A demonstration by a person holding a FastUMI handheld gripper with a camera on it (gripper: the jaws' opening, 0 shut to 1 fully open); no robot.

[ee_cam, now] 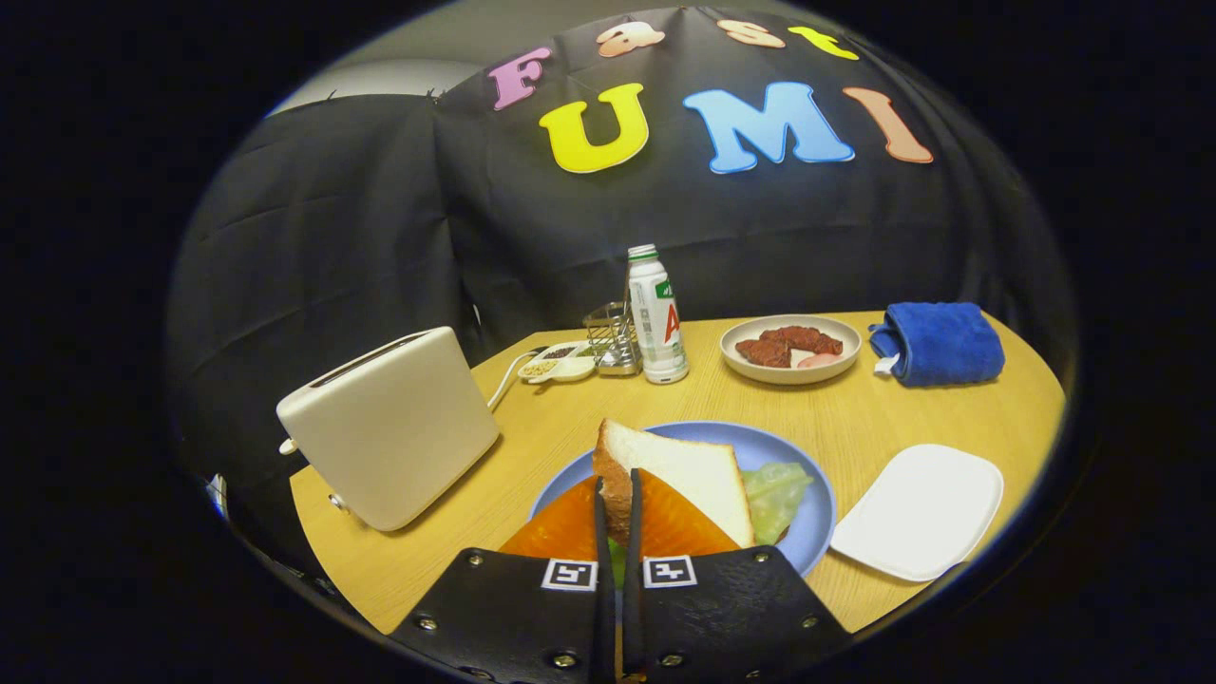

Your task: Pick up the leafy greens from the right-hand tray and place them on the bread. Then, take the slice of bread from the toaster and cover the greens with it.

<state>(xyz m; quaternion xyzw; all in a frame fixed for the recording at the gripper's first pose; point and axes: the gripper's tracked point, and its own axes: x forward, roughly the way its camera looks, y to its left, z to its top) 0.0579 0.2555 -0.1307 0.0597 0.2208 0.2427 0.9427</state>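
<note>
Gripper (618,499) clamped on bread slice (686,475), held over blue plate (815,532) with leafy greens (777,494) beneath. Toaster (389,427) at desk's left edge, white tray (920,513) right; bottle (657,318) and meat dish (790,350) behind.

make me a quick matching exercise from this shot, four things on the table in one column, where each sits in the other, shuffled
Things:
1. toaster
2. bread slice
3. blue towel
4. white tray

Places:
A. far corner, beside the bowl of meat
B. pinched at its near edge in the claw, over the blue plate
C. bare, right of the blue plate
D. left of the blue plate, slot up

Pairs: 1-D, 2-B, 3-A, 4-C
</note>
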